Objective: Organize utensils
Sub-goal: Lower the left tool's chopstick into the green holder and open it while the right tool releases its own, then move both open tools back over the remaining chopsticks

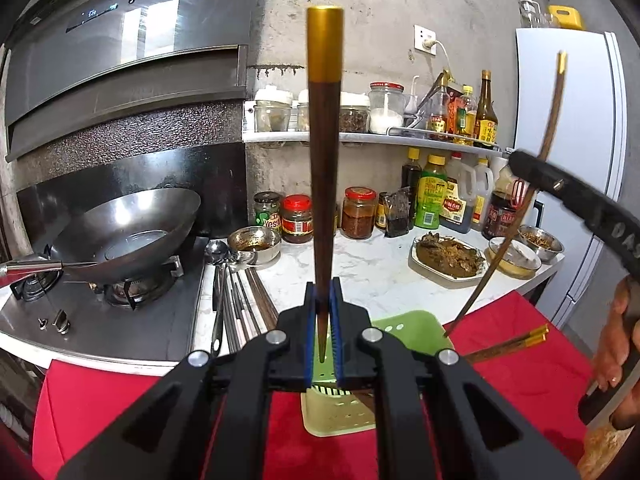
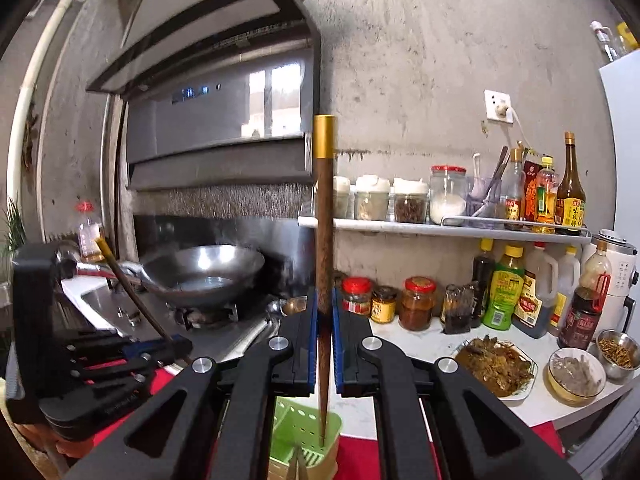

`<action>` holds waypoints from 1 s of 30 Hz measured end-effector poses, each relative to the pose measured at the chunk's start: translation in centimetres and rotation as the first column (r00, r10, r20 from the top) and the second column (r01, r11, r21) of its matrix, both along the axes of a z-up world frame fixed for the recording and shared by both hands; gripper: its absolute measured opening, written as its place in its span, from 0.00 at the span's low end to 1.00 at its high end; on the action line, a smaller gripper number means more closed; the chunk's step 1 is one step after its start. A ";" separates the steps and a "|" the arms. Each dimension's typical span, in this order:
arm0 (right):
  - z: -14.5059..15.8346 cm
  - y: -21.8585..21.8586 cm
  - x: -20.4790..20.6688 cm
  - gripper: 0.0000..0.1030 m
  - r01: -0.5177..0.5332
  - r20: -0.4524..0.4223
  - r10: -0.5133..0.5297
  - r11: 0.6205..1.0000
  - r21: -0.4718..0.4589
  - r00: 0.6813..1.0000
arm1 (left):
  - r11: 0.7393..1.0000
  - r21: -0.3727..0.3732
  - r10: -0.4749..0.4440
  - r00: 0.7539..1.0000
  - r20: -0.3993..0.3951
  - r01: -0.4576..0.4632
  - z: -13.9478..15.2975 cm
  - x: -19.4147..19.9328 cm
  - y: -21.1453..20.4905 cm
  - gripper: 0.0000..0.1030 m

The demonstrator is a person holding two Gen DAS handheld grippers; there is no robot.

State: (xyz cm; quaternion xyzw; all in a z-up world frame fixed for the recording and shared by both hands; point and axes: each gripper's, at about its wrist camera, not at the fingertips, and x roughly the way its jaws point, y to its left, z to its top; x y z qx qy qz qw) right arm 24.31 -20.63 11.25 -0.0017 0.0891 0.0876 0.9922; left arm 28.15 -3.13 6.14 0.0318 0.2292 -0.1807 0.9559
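Observation:
My left gripper (image 1: 323, 292) is shut on a dark wooden chopstick with a gold cap (image 1: 325, 168). The chopstick stands upright, its thin tip pointing down over the green slotted utensil holder (image 1: 404, 330). My right gripper (image 2: 324, 300) is shut on a matching chopstick (image 2: 325, 240), whose tip dips to the holder's top (image 2: 296, 420). In the left wrist view the right gripper (image 1: 524, 168) comes in from the right, its chopstick (image 1: 500, 252) slanting down to the holder's rim. In the right wrist view the left gripper (image 2: 176, 346) shows at the left. Two more chopsticks (image 1: 508, 344) lie on the red cloth (image 1: 520, 380).
Spoons and several chopsticks (image 1: 236, 300) lie on the marble counter (image 1: 360, 272) beside the stove. A wok (image 1: 128, 228) sits on the burner. Jars, sauce bottles (image 1: 432, 196), a plate of food (image 1: 448, 256) and small bowls (image 1: 516, 258) crowd the back and right. A hand (image 1: 616, 344) holds the right gripper.

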 end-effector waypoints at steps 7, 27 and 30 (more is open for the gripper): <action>-2.3 0.5 1.9 0.07 -0.036 -0.095 0.035 0.999 -0.012 0.995 | 1.000 -0.012 -0.020 0.999 -0.038 0.019 -0.9 0.7 -0.4 0.06; -1.2 -2.1 -10.1 0.42 0.018 -0.114 -0.022 0.999 -0.034 0.993 | 0.983 0.019 0.179 0.981 0.076 -0.181 2.5 -10.4 3.3 0.30; -3.6 -1.8 -12.7 0.42 0.004 -0.158 -0.011 0.999 -0.045 0.987 | 0.973 0.072 0.217 0.975 0.041 -0.220 -0.2 -13.4 4.0 0.30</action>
